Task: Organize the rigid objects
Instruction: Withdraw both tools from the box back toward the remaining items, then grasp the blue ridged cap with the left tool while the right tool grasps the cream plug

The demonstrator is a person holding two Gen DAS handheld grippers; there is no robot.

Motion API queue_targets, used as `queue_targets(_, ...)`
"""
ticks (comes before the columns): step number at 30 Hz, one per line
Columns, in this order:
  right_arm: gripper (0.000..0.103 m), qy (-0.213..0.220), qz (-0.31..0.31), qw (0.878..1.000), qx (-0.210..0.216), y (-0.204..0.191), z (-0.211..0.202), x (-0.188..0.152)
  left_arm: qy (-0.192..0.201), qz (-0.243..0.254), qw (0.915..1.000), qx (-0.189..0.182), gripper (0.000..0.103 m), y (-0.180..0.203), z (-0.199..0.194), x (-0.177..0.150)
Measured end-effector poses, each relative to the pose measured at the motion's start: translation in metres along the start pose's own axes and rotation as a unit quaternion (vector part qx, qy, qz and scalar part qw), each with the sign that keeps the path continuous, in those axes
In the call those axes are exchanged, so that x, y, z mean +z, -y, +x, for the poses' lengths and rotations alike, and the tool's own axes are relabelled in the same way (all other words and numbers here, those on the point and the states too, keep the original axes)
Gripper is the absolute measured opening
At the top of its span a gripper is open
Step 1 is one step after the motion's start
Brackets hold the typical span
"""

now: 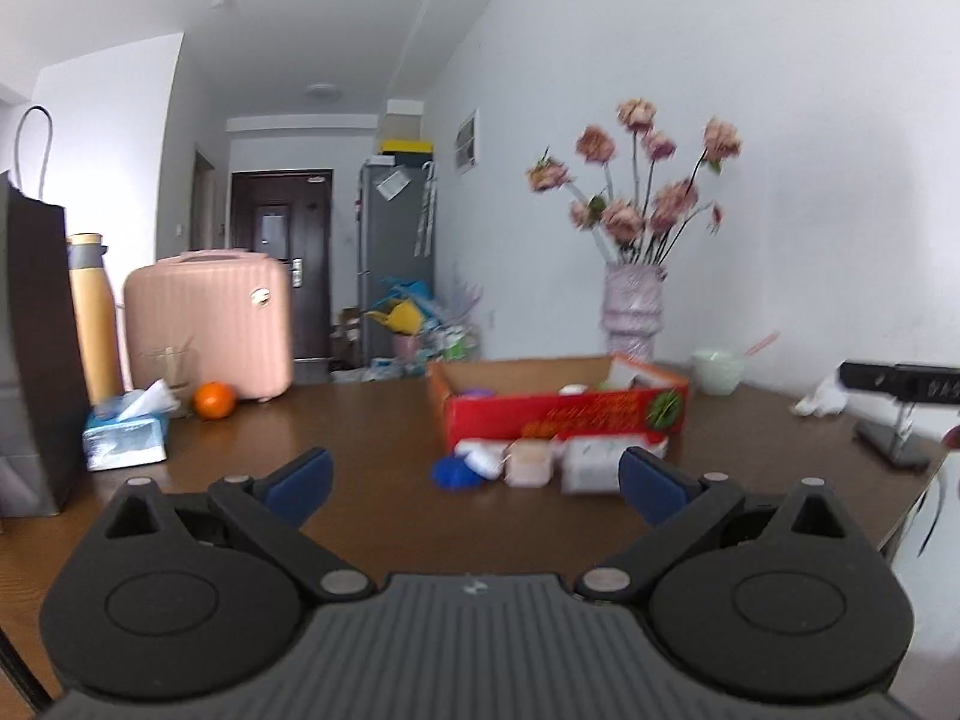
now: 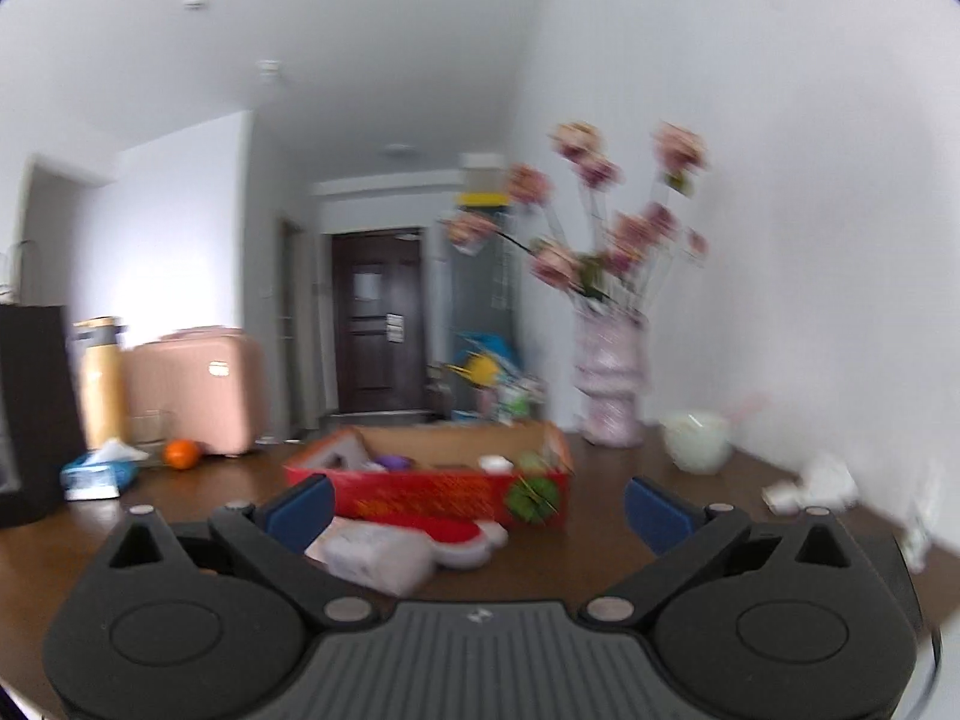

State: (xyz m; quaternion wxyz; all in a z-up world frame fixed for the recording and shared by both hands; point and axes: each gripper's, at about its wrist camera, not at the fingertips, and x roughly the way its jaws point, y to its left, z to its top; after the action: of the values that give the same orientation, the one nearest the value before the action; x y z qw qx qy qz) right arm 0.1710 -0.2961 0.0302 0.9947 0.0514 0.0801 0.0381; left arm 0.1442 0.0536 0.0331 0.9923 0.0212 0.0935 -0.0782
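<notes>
On the brown wooden table, small white and blue items lie before the open red cardboard box. Left gripper and right gripper gape wide, empty.

Free room: bare table left of the red box.
Obstacles before the box: blue lid, small white packages.
Obstacle behind the box: flower vase.
</notes>
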Motion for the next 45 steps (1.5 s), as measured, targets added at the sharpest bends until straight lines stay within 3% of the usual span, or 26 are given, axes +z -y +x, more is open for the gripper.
queue_targets(4,0.103,-0.015,0.011,1.0,-0.006,0.004,0.003,-0.022,-0.007,0.052,0.9983,0.027,0.103,0.005,0.004,-0.012)
queue_targets(8,0.103,-0.041,-0.012,0.999,0.01,-0.003,0.019,-0.032,-0.019,0.053,0.9981,0.025,0.103,0.008,0.022,-0.008)
queue_targets(16,0.103,-0.05,-0.017,0.998,0.037,-0.012,0.06,-0.027,-0.038,0.087,0.9951,0.03,0.103,0.019,0.064,-0.007)
queue_targets(23,0.103,-0.07,-0.027,0.997,0.015,-0.005,0.092,-0.016,-0.064,0.046,0.9968,0.015,0.103,0.009,0.105,0.003)
queue_targets(30,0.103,-0.103,-0.022,0.994,0.0,-0.003,0.124,-0.015,-0.109,-0.002,0.9935,0.031,0.103,-0.003,0.146,0.01)
queue_targets(36,0.103,-0.124,-0.029,0.992,0.001,-0.004,0.145,-0.019,-0.117,0.002,0.9922,0.044,0.103,-0.008,0.164,0.013)
queue_targets(40,0.103,-0.142,-0.012,0.99,0.008,-0.004,0.161,-0.019,-0.137,-0.024,0.9897,0.033,0.103,-0.016,0.18,0.017)
queue_targets(45,0.103,-0.169,0.035,0.984,0.035,-0.004,0.182,-0.014,-0.155,-0.068,0.9856,-0.01,0.103,-0.029,0.198,0.021)
